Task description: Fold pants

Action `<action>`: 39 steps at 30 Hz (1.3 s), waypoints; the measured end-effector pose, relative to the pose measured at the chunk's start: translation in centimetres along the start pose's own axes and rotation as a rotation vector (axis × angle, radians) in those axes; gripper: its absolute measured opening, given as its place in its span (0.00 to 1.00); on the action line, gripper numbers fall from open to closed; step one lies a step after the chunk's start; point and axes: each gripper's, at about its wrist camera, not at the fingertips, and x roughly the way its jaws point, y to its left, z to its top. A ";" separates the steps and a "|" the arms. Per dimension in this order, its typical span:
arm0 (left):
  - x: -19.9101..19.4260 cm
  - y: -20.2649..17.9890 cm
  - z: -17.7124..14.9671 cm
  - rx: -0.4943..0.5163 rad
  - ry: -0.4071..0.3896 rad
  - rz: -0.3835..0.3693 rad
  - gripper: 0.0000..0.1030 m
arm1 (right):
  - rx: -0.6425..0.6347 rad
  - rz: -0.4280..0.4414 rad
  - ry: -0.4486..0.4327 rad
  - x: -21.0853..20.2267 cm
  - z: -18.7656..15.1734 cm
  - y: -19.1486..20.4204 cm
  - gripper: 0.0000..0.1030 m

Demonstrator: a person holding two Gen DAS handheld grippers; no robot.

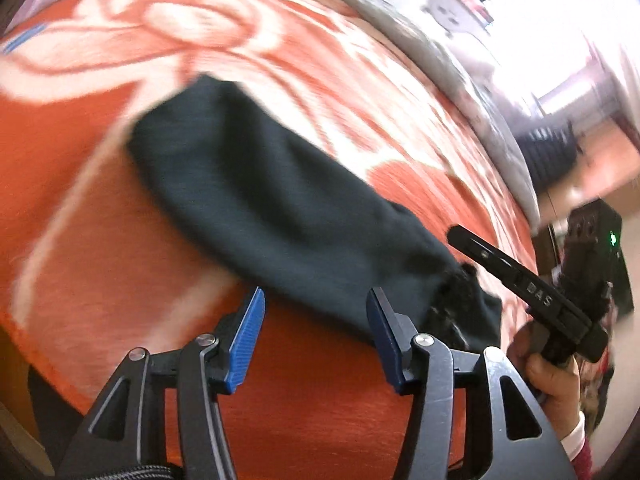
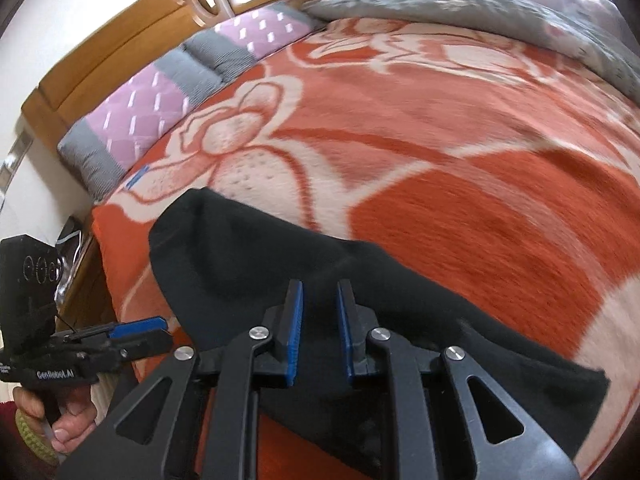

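Dark pants (image 1: pixel 260 184) lie as a long folded strip on an orange and white flowered blanket (image 1: pixel 100 240). My left gripper (image 1: pixel 316 294) hovers over their near edge, its blue pads wide apart and open, nothing between them. At the right a hand holds my right gripper (image 1: pixel 456 236) above the pants' bunched end. In the right wrist view the pants (image 2: pixel 248 256) spread under my right gripper (image 2: pixel 320 285). Its pads stand a narrow gap apart with both blue faces showing and no cloth pinched. My left gripper (image 2: pixel 162 330) sits low at the left, off the pants.
Pink and grey pillows (image 2: pixel 160 108) line a wooden headboard (image 2: pixel 132 44) at the back left. A grey quilt (image 2: pixel 480 12) is heaped along the far side of the bed. The blanket's edge (image 2: pixel 104 264) drops off at the left.
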 end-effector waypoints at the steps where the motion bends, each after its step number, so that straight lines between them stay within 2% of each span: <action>1: -0.3 1.0 0.2 -0.032 -0.010 0.001 0.52 | -0.016 0.003 0.009 0.6 0.4 0.6 0.19; 2: -0.4 2.1 0.5 -0.068 -0.017 0.007 0.52 | -0.030 0.009 0.018 1.1 0.8 1.2 0.20; 4: -0.7 4.0 0.9 -0.120 -0.020 0.002 0.52 | -0.053 0.018 0.034 2.0 1.4 2.1 0.28; 6: -0.9 5.2 1.3 -0.165 -0.028 -0.006 0.52 | -0.079 0.019 0.037 2.7 2.0 3.1 0.46; 16: 0.4 9.4 3.4 -0.268 -0.036 -0.001 0.54 | -0.211 0.055 0.106 7.8 5.7 7.1 0.46; 25: 2.9 10.2 5.4 -0.269 -0.023 0.007 0.55 | -0.328 0.145 0.215 13.0 8.5 9.7 0.46; 28: 3.3 10.3 5.8 -0.273 -0.028 0.001 0.55 | -0.351 0.148 0.254 14.8 9.0 10.3 0.46; 33: 3.6 10.5 6.0 -0.278 -0.045 -0.002 0.55 | -0.342 0.161 0.319 17.7 9.3 9.8 0.46; 37: 4.3 10.1 6.7 -0.254 -0.052 0.017 0.55 | -0.295 0.188 0.335 18.7 9.4 8.8 0.47; 38: 4.4 10.1 6.8 -0.253 -0.054 0.017 0.53 | -0.286 0.204 0.329 18.6 9.4 8.7 0.43; 39: 4.5 10.1 6.9 -0.251 -0.056 0.018 0.52 | -0.285 0.221 0.323 18.4 9.3 8.6 0.33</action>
